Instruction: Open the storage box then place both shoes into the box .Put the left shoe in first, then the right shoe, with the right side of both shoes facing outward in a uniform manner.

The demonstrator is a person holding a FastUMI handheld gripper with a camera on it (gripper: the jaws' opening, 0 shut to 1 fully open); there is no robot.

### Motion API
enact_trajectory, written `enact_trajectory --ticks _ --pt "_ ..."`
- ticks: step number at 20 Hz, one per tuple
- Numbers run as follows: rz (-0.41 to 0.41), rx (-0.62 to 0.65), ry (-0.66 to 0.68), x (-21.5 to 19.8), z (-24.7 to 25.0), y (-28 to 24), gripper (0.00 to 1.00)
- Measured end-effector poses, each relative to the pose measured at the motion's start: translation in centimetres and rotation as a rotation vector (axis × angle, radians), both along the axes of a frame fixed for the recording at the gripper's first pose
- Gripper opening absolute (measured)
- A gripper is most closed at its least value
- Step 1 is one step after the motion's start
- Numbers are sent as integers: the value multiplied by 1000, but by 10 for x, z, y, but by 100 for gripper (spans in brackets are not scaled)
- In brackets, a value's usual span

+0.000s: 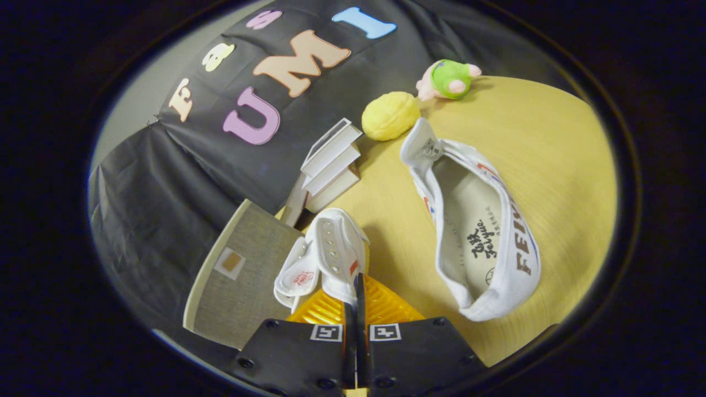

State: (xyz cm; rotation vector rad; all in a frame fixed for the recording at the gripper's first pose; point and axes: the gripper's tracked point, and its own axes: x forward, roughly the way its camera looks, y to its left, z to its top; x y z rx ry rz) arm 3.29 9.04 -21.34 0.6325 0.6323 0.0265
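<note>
My gripper (358,284) is shut on a white canvas shoe (331,251), both fingers pinching the edge of its upper near the row of eyelets. The shoe's tongue hangs loose toward the box. This shoe is held just ahead of the fingers, beside the right edge of the grey fabric storage box (242,275), which has a small tan label on the panel facing me. I cannot tell whether the box is open. The second white shoe (480,237) lies on the wooden table (557,149) to the right of the fingers, its opening and printed insole facing me.
A stack of white books (331,162) stands beyond the held shoe, behind the box. Farther back on the table sit a yellow plush ball (390,116) and a green and pink plush toy (449,79). The booth's black cloth wall hangs behind the box.
</note>
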Motion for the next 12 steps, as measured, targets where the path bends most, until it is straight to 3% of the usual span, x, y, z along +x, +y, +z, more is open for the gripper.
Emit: enact_trajectory --ticks 7,12 --pt "5 64 -109 -6 74 25 4" --pt "60 76 -148 -4 121 63 4"
